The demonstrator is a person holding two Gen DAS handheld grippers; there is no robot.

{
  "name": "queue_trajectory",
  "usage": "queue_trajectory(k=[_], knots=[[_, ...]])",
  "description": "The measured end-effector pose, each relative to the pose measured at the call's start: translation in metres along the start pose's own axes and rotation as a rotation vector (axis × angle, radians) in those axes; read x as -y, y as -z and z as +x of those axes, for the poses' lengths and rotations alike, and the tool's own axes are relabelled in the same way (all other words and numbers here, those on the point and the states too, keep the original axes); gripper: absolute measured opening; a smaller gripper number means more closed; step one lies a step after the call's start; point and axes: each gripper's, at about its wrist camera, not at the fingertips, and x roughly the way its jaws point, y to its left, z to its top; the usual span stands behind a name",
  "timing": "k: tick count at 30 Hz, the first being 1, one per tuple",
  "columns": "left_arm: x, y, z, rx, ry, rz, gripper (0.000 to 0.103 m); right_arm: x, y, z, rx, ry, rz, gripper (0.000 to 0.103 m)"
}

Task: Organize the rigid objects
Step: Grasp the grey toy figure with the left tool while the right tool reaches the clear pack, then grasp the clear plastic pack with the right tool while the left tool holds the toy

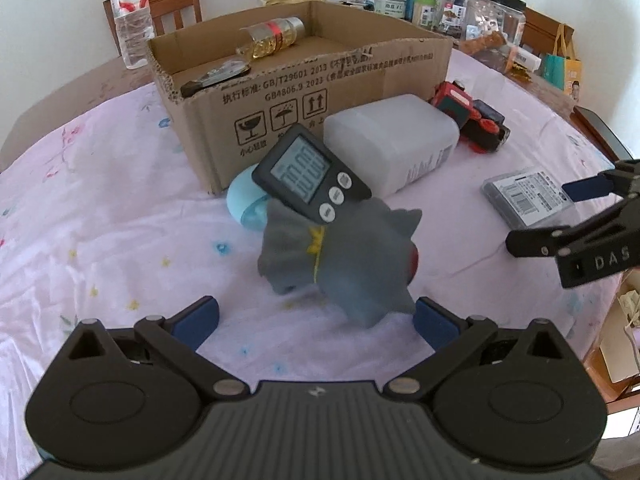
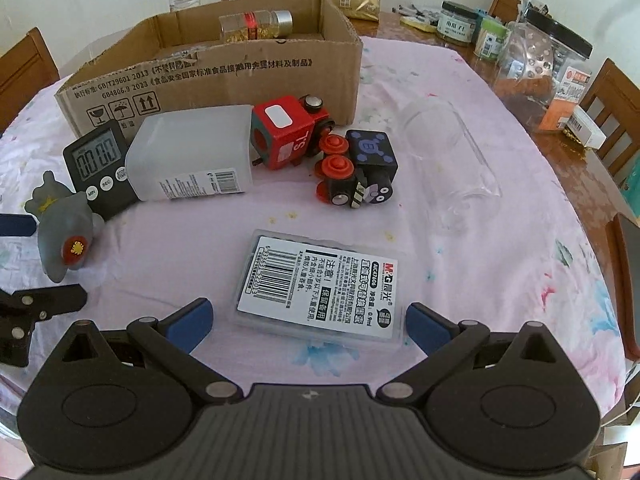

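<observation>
My left gripper [image 1: 316, 320] is open above the pink cloth. A grey rubber toy figure [image 1: 344, 264] lies just ahead of it, its near end close to the right pad [image 1: 434, 322]. A black digital timer [image 1: 312, 176] leans on the toy and on a light-blue round object [image 1: 244, 204]. Behind them lie a white plastic container [image 1: 392, 140] and a red and black toy train [image 1: 472, 120]. My right gripper [image 2: 308, 322] is open too, and a flat plastic case [image 2: 320, 288] with a barcode label reaches in between its fingertips. The open cardboard box [image 2: 216, 60] holds a pill bottle [image 2: 256, 24].
A clear cup [image 2: 448, 168] lies on its side right of the toy train [image 2: 292, 132]. A water bottle [image 1: 130, 20] stands left of the box. Jars [image 2: 544, 56] and packets crowd the far right of the table. Wooden chairs ring the table; its edge [image 2: 616, 248] is close on the right.
</observation>
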Motion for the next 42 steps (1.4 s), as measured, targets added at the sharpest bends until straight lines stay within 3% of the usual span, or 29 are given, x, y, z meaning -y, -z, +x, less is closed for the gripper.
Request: queue_trajectory(k=[10, 14, 17, 20, 26, 34, 38, 42], knots=[[0.009, -0.016, 0.006, 0.03, -0.009, 0.027, 0.102, 0.001, 0.003, -0.001, 0.029, -0.013, -0.021, 0.103], [0.009, -0.021, 0.001, 0.034, 0.008, 0.022, 0.091, 0.001, 0.005, -0.002, 0.037, -0.015, -0.026, 0.103], [0.008, -0.022, 0.0, 0.044, 0.016, 0.023, 0.089, 0.001, 0.005, -0.002, 0.044, -0.018, -0.029, 0.103], [0.005, -0.024, 0.003, 0.032, 0.048, 0.014, 0.073, 0.001, 0.007, -0.003, 0.049, -0.018, -0.03, 0.103], [0.004, -0.017, -0.006, 0.007, 0.024, 0.017, 0.073, -0.005, 0.002, -0.001, 0.035, -0.023, -0.034, 0.103], [-0.013, -0.001, -0.016, -0.016, -0.01, -0.082, 0.074, -0.041, -0.014, 0.01, 0.028, -0.118, -0.168, 0.103], [-0.009, -0.002, -0.016, -0.009, -0.026, -0.063, 0.074, -0.045, -0.023, 0.013, 0.013, -0.121, -0.173, 0.103], [-0.009, -0.001, -0.017, -0.005, -0.039, -0.058, 0.087, -0.047, -0.028, 0.015, 0.007, -0.111, -0.164, 0.103]])
